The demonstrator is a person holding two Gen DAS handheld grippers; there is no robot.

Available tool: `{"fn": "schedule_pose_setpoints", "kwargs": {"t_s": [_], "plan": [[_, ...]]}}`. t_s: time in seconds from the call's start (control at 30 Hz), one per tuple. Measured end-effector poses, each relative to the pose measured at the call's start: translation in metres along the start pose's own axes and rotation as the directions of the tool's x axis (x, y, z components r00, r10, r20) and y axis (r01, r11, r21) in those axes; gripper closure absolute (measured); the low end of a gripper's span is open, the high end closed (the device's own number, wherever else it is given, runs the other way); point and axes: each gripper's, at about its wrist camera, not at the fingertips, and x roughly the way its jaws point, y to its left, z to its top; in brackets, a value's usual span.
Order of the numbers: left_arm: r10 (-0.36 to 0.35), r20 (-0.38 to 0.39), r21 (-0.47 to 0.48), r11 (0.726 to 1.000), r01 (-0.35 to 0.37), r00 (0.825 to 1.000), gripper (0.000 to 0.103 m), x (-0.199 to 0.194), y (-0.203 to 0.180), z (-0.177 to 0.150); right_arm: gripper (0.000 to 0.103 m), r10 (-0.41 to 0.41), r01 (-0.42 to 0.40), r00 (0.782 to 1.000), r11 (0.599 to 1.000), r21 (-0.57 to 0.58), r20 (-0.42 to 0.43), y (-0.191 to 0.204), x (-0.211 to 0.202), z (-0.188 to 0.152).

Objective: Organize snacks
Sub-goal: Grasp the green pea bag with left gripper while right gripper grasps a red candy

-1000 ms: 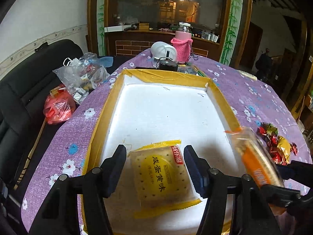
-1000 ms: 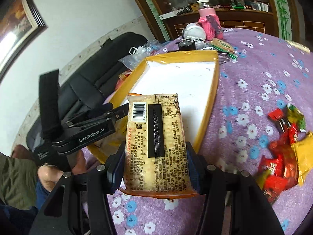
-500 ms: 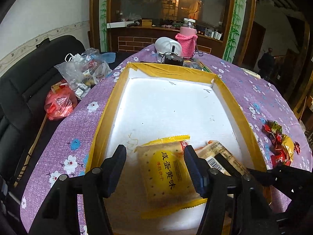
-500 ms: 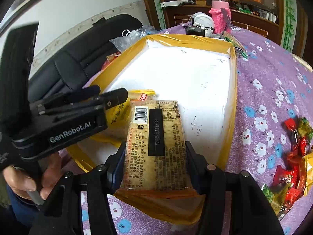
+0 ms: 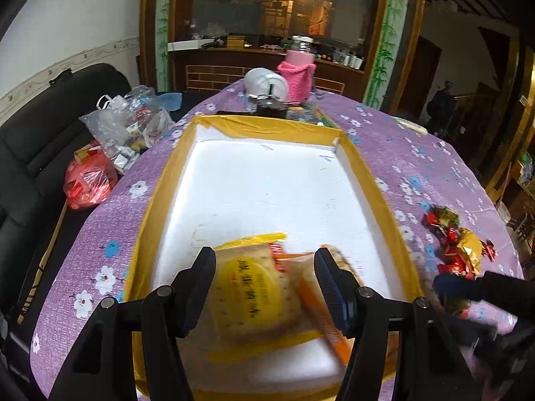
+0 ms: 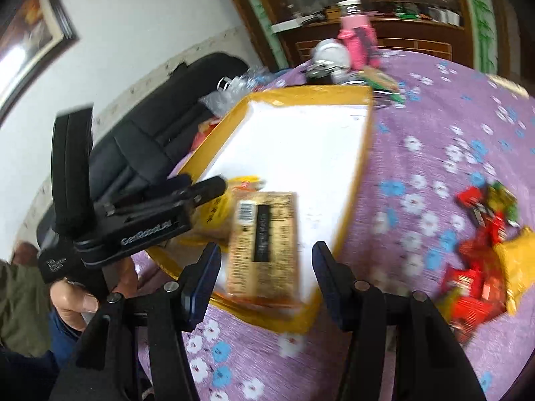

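A white foam tray with a yellow taped rim (image 5: 160,180) sits on the purple flowered tablecloth. At its near end lies a yellow cracker pack (image 5: 254,287), and an orange cracker pack (image 5: 321,314) rests against its right side. My left gripper (image 5: 265,267) hovers open over the yellow pack without pressing on it. In the right wrist view the orange pack (image 6: 264,244) lies barcode up in the tray (image 6: 364,153), with a gap on each side to the fingers of my open right gripper (image 6: 265,260). The left gripper (image 6: 204,182) is at the left.
A pile of red and gold candies (image 6: 481,250) lies on the cloth right of the tray. A pink-sleeved bottle (image 5: 297,73) and a white object stand beyond the tray's far end. Plastic bags (image 5: 127,130) rest on the black sofa at left. A person's hand (image 6: 77,297) holds the left gripper.
The right gripper brought the orange pack over the tray rim, set it beside the yellow pack, let go and drew back. The left gripper stayed open over the yellow pack.
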Motion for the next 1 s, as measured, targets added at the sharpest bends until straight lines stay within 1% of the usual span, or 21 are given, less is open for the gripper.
{"fn": "schedule_pose_setpoints", "kwargs": {"t_s": [0.1, 0.17, 0.27, 0.33, 0.4, 0.47, 0.53, 0.6, 0.67, 0.8, 0.83, 0.87, 0.9, 1.0], "plan": [[-0.024, 0.000, 0.031, 0.999, 0.024, 1.000, 0.038, -0.005, -0.014, 0.001, 0.047, -0.032, 0.029, 0.999, 0.996, 0.087, 0.034, -0.034, -0.022, 0.001], [-0.041, -0.002, 0.058, 0.997, 0.041, 0.999, 0.038, -0.008, -0.027, 0.001, 0.047, -0.074, 0.065, 0.995, 0.989, 0.134, 0.063, -0.059, -0.039, 0.001], [-0.083, -0.018, 0.111, 0.990, 0.084, 0.996, 0.038, -0.011, -0.053, -0.001, 0.047, -0.110, 0.089, 0.989, 0.973, 0.212, 0.094, -0.092, -0.060, -0.005], [-0.112, -0.029, 0.157, 0.981, 0.115, 0.993, 0.038, -0.012, -0.073, -0.004, 0.047, -0.138, 0.105, 0.985, 0.959, 0.262, 0.108, -0.112, -0.070, -0.011], [-0.146, -0.043, 0.226, 0.962, 0.151, 0.988, 0.038, -0.014, -0.098, -0.010, 0.048, -0.152, 0.117, 0.983, 0.950, 0.288, 0.103, -0.126, -0.077, -0.021], [-0.178, -0.061, 0.292, 0.938, 0.189, 0.982, 0.038, -0.016, -0.120, -0.018, 0.058, -0.147, 0.115, 0.986, 0.945, 0.305, 0.083, -0.132, -0.077, -0.032], [-0.194, -0.076, 0.347, 0.915, 0.208, 0.978, 0.038, -0.016, -0.137, -0.024, 0.063, -0.133, 0.111, 0.990, 0.944, 0.310, 0.050, -0.134, -0.072, -0.042], [-0.186, -0.076, 0.376, 0.905, 0.201, 0.980, 0.038, -0.017, -0.146, -0.027, 0.064, -0.121, 0.112, 0.993, 0.948, 0.297, 0.014, -0.131, -0.064, -0.049], [-0.181, -0.078, 0.379, 0.904, 0.197, 0.980, 0.038, -0.016, -0.148, -0.027, 0.064, -0.118, 0.114, 0.993, 0.954, 0.276, -0.002, -0.125, -0.061, -0.053], [-0.167, -0.080, 0.363, 0.913, 0.185, 0.983, 0.038, -0.014, -0.141, -0.023, 0.064, -0.149, 0.154, 0.988, 0.970, 0.189, -0.039, -0.108, -0.045, -0.056], [-0.166, -0.081, 0.361, 0.914, 0.184, 0.983, 0.038, -0.013, -0.140, -0.023, 0.066, -0.166, 0.171, 0.985, 0.970, 0.172, -0.040, -0.105, -0.041, -0.057], [-0.164, -0.083, 0.360, 0.915, 0.183, 0.983, 0.038, -0.012, -0.139, -0.022, 0.071, -0.185, 0.189, 0.982, 0.970, 0.150, -0.043, -0.103, -0.036, -0.058], [-0.165, -0.083, 0.361, 0.914, 0.184, 0.983, 0.038, -0.011, -0.139, -0.023, 0.076, -0.185, 0.190, 0.982, 0.972, 0.140, -0.047, -0.101, -0.033, -0.058], [-0.184, -0.102, 0.379, 0.901, 0.209, 0.978, 0.038, -0.009, -0.144, -0.027, 0.078, -0.182, 0.184, 0.983, 0.975, 0.126, -0.028, -0.101, -0.036, -0.059]]}}
